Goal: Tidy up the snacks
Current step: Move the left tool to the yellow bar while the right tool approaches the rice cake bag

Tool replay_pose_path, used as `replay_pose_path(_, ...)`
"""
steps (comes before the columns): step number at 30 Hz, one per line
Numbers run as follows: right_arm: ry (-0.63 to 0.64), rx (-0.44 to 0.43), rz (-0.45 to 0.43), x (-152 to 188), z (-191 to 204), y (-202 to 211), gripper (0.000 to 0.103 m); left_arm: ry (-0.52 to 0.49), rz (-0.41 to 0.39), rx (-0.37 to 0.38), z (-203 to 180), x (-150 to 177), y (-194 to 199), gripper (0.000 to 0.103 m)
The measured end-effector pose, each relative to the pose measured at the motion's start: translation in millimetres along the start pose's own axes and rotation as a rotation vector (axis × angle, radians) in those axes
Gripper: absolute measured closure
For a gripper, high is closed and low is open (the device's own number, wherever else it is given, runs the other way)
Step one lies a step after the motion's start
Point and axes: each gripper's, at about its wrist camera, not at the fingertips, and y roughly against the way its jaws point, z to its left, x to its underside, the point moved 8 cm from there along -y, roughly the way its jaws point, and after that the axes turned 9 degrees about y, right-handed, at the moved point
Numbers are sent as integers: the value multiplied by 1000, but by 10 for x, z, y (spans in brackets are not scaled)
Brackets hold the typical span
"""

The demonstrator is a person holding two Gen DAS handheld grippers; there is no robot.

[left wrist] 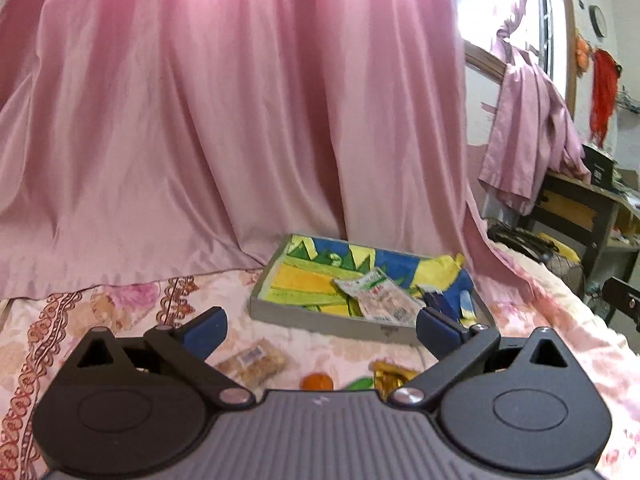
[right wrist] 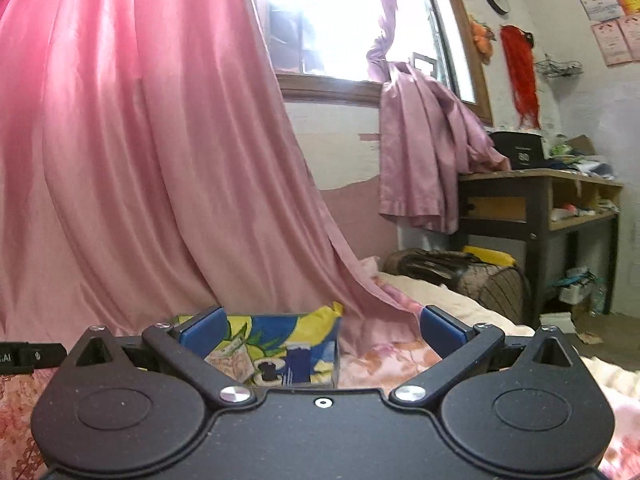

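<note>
Your snacks are small sealed packets: a clear pack of pale biscuits, an orange round sweet and a gold wrapper lie loose on the floral bedspread. The grey tray, lined in yellow, blue and green, holds a white-and-green packet. Your left gripper and right gripper both gape wide, holding nothing.

Blown-out daylight through window, soft motion blur, fisheye-bent edges
</note>
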Motion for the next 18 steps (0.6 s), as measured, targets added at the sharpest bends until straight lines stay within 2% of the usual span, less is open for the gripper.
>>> replay_pose_path(5,11,3,41,117,84,299,1,-85,36,21,16,250,143,0)
replay_pose_path(12,31,-20,123,348,248,519,1,-85,94,32,134,460,216,0)
replay_pose_path(18,54,-59,211,567,393,526,1,-115,146,41,180,656,234,0)
